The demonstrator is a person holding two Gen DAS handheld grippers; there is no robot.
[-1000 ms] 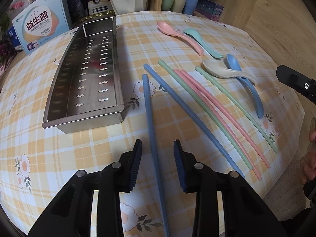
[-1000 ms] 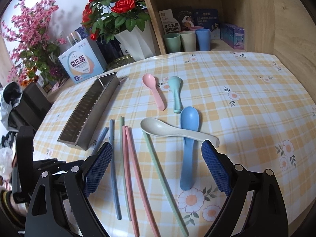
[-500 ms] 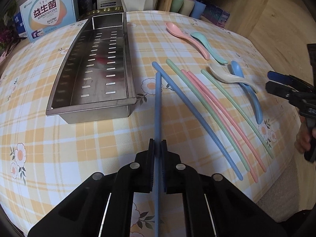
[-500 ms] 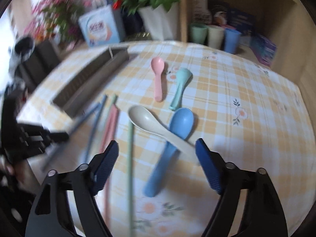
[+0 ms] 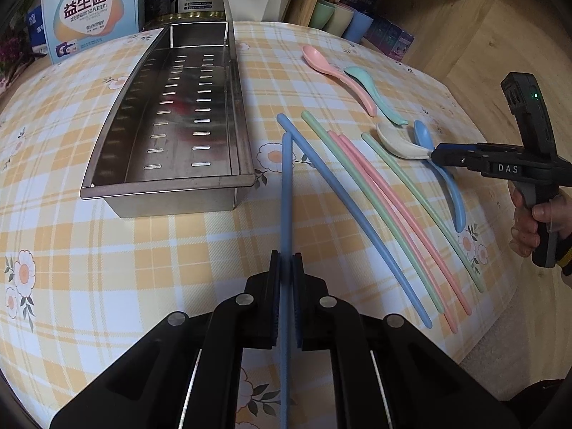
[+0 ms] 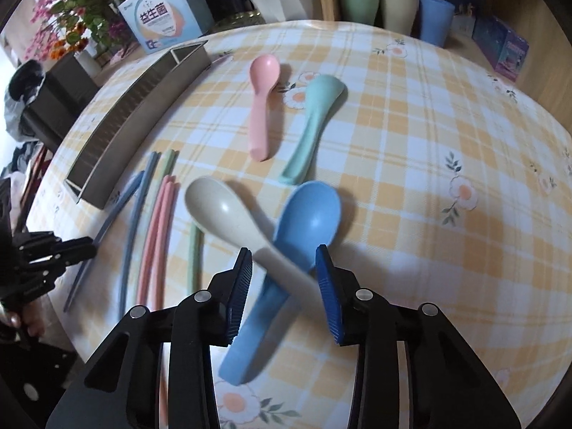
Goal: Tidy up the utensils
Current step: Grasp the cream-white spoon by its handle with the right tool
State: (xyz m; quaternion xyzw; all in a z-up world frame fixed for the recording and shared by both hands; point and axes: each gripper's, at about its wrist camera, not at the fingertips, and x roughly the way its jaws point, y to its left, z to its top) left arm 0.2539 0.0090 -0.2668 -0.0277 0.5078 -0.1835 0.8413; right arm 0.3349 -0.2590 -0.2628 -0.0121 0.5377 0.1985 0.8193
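Note:
My left gripper (image 5: 286, 268) is shut on a blue chopstick (image 5: 287, 196), which runs straight ahead toward the near right corner of the perforated steel tray (image 5: 171, 200). In the right wrist view my right gripper (image 6: 284, 254) straddles the crossed handles of the beige spoon (image 6: 218, 207) and the blue spoon (image 6: 311, 214). Its jaws are closing, with a gap still showing beside the pads. A second blue chopstick (image 5: 357, 221), a green pair and a pink pair lie fanned between the tray and the spoons. The pink spoon (image 6: 262, 82) and teal spoon (image 6: 318, 107) lie farther back.
A printed box (image 5: 93, 10), a white vase and flowers stand behind the tray. Three cups (image 6: 393, 7) and small boxes sit on a wooden shelf at the back right. The round table's edge drops off near the right gripper (image 5: 438, 155), held by a person's hand (image 5: 532, 221).
The left jaws closed onto the blue chopstick. The right gripper came down and in over the crossed beige and blue spoons, rolled, and its jaws narrowed from wide open.

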